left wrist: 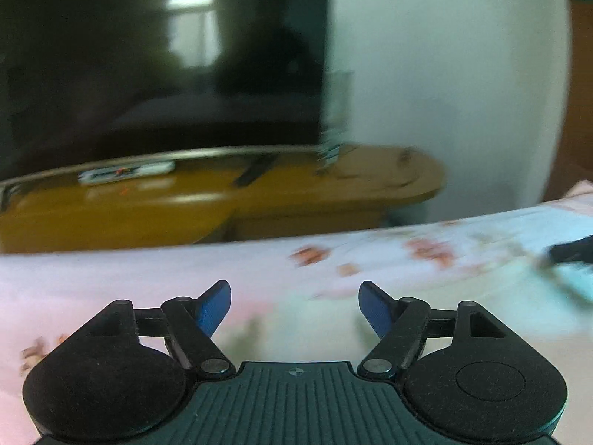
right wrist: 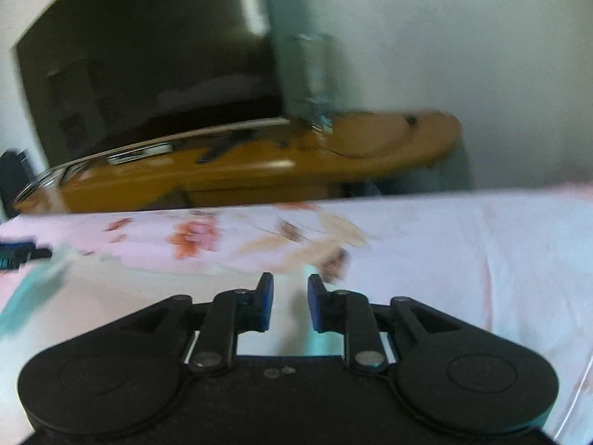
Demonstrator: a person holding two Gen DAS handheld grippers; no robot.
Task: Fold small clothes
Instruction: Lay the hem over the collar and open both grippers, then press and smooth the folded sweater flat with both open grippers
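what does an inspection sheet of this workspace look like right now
surface: pink floral bedsheet, lightly wrinkled
job's things: pale mint garment lying under the right gripper; blurred, so the fold state is unclear
clutter: nothing seen on the sheet
grippers: left gripper jaws wide apart, nothing between them; right gripper jaws narrowly apart, pads not pressing on anything
cables: nothing seen
surroundings: dark television on a wooden stand, clear glass beside the screen, white wall
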